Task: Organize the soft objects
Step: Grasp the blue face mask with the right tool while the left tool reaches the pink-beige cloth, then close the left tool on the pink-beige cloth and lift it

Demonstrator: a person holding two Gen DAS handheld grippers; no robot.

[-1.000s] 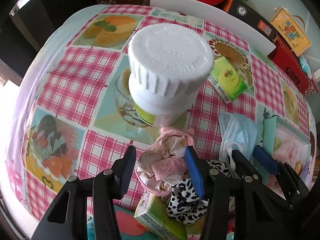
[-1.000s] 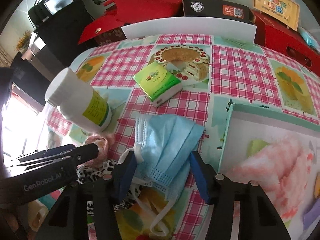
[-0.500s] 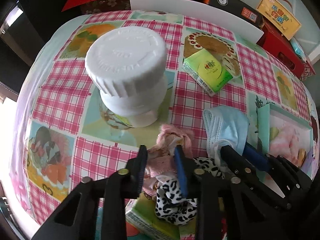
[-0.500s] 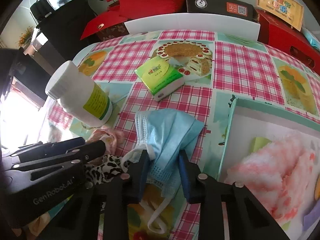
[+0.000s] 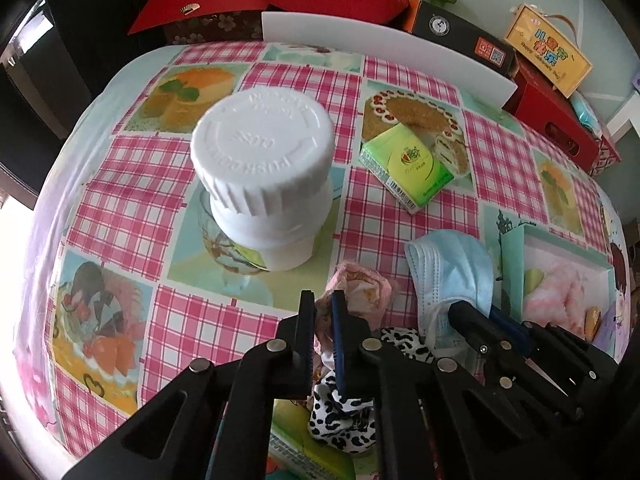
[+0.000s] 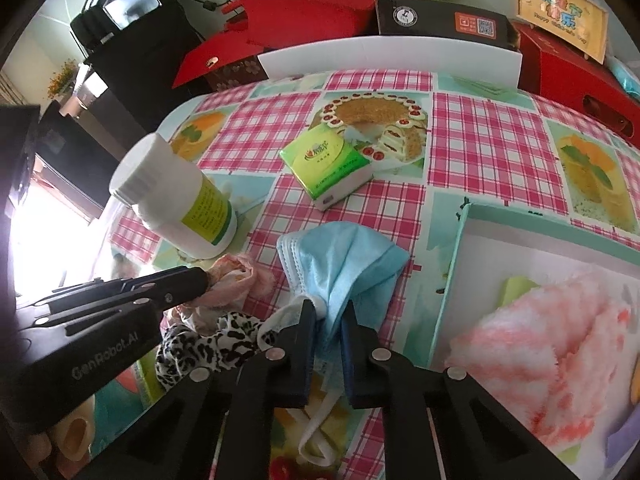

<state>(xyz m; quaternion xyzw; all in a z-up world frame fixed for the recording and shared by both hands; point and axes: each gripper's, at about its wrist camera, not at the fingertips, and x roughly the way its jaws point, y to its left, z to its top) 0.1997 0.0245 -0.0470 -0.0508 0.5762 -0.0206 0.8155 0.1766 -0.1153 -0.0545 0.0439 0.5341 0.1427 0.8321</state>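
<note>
Two grippers work side by side over the checked tablecloth (image 6: 472, 148). At the far left we see a white bottle (image 6: 176, 196) with a yellow-green label standing upright; the raised lettering on its cap (image 5: 262, 148) is too blurred for us to read fully. Just beside its base, the left gripper (image 5: 323, 312), marked "GenRobot.AI" on its body, has its jaws closed on the pink cloth (image 5: 366, 290), with a leopard-print cloth (image 6: 208, 344) touching it below. Farther right, a green tissue pack (image 6: 326, 164) lies clear of both tools. The right gripper (image 6: 328, 314) is clamped on the blue face mask (image 6: 344, 256), whose white ear loop (image 6: 320, 428) trails under the fingers. At the right edge a teal-rimmed tray (image 6: 460, 240) holds a fluffy pink towel (image 6: 560, 340). Behind a white board (image 6: 392, 58) we read a QR code on a black box (image 6: 440, 20).
</note>
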